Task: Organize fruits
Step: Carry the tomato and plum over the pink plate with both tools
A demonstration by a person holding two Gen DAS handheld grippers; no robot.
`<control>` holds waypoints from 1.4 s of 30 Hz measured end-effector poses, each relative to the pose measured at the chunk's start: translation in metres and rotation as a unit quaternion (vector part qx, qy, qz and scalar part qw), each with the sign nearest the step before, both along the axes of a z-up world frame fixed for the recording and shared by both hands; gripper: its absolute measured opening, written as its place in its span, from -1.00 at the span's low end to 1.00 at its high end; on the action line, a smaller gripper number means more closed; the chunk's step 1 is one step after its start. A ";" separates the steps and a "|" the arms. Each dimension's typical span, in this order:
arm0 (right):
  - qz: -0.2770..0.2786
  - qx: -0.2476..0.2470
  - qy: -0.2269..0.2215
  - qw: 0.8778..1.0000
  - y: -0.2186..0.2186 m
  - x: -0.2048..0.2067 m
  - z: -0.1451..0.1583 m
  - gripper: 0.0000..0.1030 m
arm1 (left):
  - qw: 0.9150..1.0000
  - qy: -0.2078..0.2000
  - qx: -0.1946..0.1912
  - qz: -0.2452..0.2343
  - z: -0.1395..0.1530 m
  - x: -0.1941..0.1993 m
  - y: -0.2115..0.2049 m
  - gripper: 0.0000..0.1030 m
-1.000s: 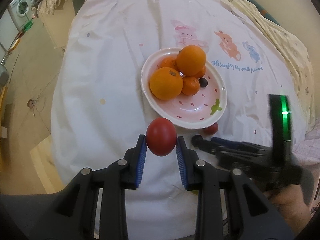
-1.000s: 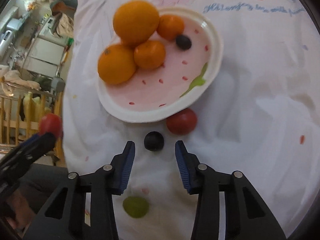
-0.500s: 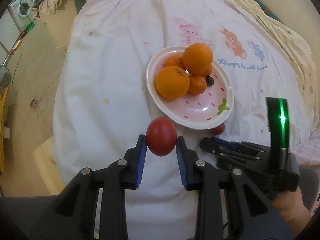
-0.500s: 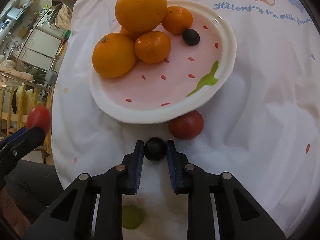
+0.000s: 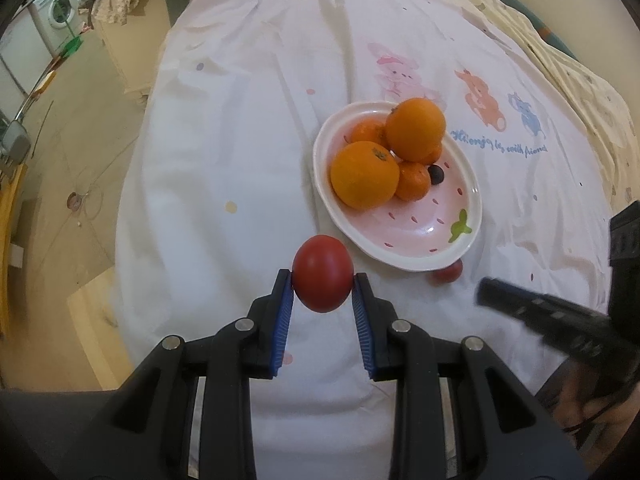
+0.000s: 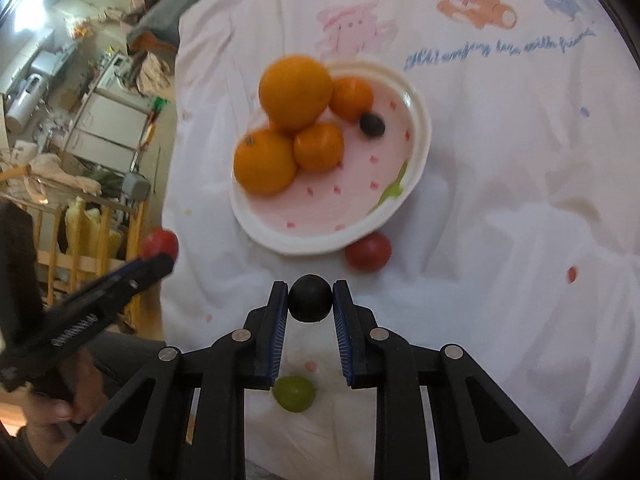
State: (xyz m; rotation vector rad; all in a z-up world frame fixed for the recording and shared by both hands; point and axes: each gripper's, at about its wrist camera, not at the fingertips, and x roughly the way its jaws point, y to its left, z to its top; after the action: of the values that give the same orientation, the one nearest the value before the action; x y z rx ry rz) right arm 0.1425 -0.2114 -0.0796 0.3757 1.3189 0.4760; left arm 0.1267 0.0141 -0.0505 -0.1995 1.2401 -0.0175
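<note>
My left tool [image 5: 323, 289] clamps a tomato [image 5: 323, 278], my right tool [image 6: 310, 299] a dark grape [image 6: 310, 298]; both should lower gently into the plate's [image 6: 418, 136] bare side.

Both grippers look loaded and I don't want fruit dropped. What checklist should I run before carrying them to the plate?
1. Left gripper clamped on the red tomato: ok.
2. Right gripper clamped on the dark grape: ok.
3. Bare space on the plate near its front rim: ok.
4. Stacked oranges steady: cannot tell.
5. All loose fruit gathered: not ok; a second tomato and a green grape lie on the cloth.
</note>
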 end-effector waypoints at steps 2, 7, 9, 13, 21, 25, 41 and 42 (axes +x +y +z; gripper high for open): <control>-0.014 0.011 -0.007 1.000 -0.008 0.005 0.006 -0.53 | 1.000 0.002 -0.003 0.007 0.000 0.002 0.004 -0.50; -0.031 0.026 -0.018 0.999 -0.020 0.017 0.017 -0.53 | 1.000 -0.012 -0.004 0.016 0.005 0.004 0.008 -0.50; -0.034 0.029 -0.030 0.999 -0.020 0.025 0.025 -0.53 | 1.000 -0.021 0.000 0.014 0.008 0.004 0.008 -0.50; -0.039 0.034 -0.047 0.998 -0.021 0.042 0.040 -0.53 | 0.999 -0.032 0.003 0.014 0.018 0.006 0.008 -0.50; -0.029 0.001 -0.063 0.998 -0.027 0.077 0.052 -0.53 | 0.999 -0.042 -0.001 0.031 0.038 0.047 0.022 -0.50; -0.027 -0.013 -0.057 0.998 -0.029 0.096 0.043 -0.53 | 0.999 -0.039 -0.013 0.033 0.034 0.077 0.025 -0.50; -0.008 -0.030 -0.026 0.999 -0.019 0.114 -0.014 -0.53 | 0.997 0.002 -0.064 0.050 -0.032 0.135 0.008 -0.48; -0.007 -0.033 -0.024 0.999 -0.018 0.114 -0.016 -0.53 | 0.996 0.001 -0.064 0.055 -0.034 0.136 0.009 -0.48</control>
State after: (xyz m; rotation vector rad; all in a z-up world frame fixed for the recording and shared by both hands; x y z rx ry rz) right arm 0.2567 -0.2295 -0.0959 0.3176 1.2807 0.4265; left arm 0.2630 0.0232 -0.0847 -0.3779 1.2298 -0.0019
